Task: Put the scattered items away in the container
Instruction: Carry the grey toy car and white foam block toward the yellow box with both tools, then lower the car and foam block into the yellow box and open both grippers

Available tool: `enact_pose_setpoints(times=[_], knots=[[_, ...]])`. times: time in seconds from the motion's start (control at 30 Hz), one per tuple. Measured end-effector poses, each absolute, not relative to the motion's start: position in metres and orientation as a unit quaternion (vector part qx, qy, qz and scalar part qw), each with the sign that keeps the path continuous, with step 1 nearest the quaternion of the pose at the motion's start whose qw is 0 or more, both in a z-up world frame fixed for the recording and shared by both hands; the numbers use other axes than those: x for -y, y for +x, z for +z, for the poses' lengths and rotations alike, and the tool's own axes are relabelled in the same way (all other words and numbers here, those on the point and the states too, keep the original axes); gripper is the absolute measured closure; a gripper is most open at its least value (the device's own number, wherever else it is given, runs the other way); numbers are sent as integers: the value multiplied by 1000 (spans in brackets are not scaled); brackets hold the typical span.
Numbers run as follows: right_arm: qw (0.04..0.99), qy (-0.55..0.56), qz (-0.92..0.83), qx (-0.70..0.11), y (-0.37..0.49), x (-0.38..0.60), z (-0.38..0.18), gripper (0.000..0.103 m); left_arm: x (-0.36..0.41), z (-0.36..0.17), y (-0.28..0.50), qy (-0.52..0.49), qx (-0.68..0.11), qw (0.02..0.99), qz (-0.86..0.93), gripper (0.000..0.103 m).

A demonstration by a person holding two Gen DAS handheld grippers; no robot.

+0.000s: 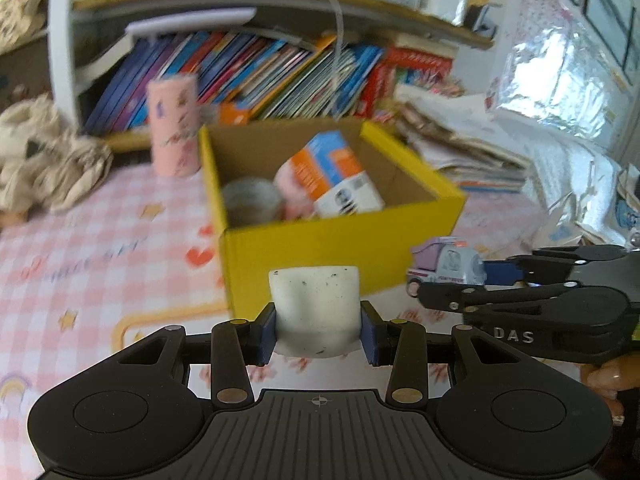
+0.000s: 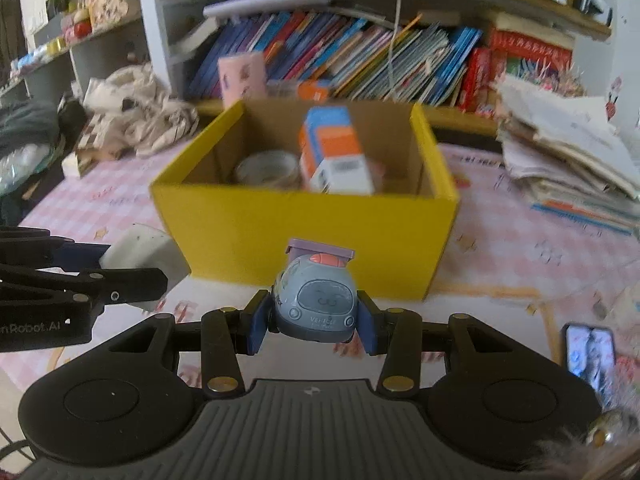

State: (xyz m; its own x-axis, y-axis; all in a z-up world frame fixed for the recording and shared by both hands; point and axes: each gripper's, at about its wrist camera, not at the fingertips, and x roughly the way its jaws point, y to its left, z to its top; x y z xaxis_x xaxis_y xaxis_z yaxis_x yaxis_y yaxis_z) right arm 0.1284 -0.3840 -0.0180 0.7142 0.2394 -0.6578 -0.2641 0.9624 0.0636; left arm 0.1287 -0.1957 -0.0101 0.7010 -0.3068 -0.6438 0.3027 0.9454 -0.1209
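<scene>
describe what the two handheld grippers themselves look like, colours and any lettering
Both the left gripper and right gripper are matte black with ribbed bodies, round side discs, brass-coloured pivot pins and blue finger pads. White lettering on their sides is only partly readable.

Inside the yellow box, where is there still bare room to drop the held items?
The yellow box is bare along its right wall beside the orange-blue carton, and along its back wall. Its left-centre is crowded by the tape roll against the carton.

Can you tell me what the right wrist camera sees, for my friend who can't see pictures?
The right gripper holds a blue toy car in front of a yellow box containing a tape roll and a carton. The left gripper holds a white block.
</scene>
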Motion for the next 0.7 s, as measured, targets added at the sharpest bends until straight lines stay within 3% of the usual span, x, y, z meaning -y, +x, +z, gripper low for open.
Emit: enact_pose_setpoints(times=[0.43,0.7], knots=[[948,0,173,-266,170,409,19,61,223,30,178,11,-291,945,-148,64],[935,-33,206,-286,216,391,2,61,220,9,224,21,-335,936,-106,65]])
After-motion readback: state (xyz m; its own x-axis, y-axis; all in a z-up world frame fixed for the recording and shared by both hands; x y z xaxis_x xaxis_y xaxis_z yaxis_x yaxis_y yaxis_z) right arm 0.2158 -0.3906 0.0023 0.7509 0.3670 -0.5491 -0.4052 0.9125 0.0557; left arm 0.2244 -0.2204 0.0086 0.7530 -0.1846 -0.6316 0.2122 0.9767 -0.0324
